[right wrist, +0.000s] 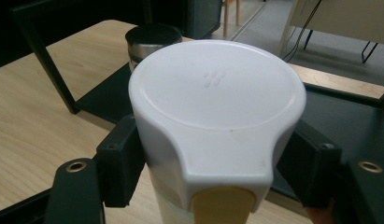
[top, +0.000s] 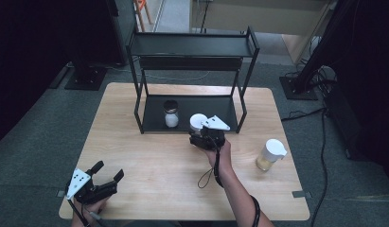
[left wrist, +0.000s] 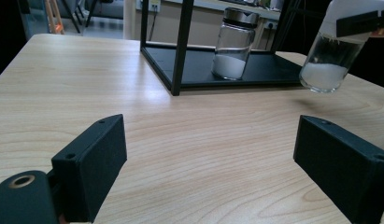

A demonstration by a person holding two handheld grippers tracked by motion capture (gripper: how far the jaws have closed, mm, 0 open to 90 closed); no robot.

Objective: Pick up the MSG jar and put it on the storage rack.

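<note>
My right gripper [top: 200,133] is shut on a white-lidded glass jar [top: 198,122] of white powder, held tilted above the table just in front of the black shelf rack [top: 243,115]. The same jar's lid [right wrist: 217,98] sits between the jaws in the right gripper view, and the jar [left wrist: 337,51] hangs in the air at the upper right of the left gripper view. A second jar [top: 171,113] with a dark metal lid stands on the rack's bottom shelf. My left gripper [top: 107,173] rests open near the table's front left corner, nothing between its jaws.
A third jar [top: 269,154] with a white lid and yellowish contents stands at the table's right side. The rack's upper shelf [top: 192,45] is bare. Light wood table [top: 149,156] with open room in the middle and left.
</note>
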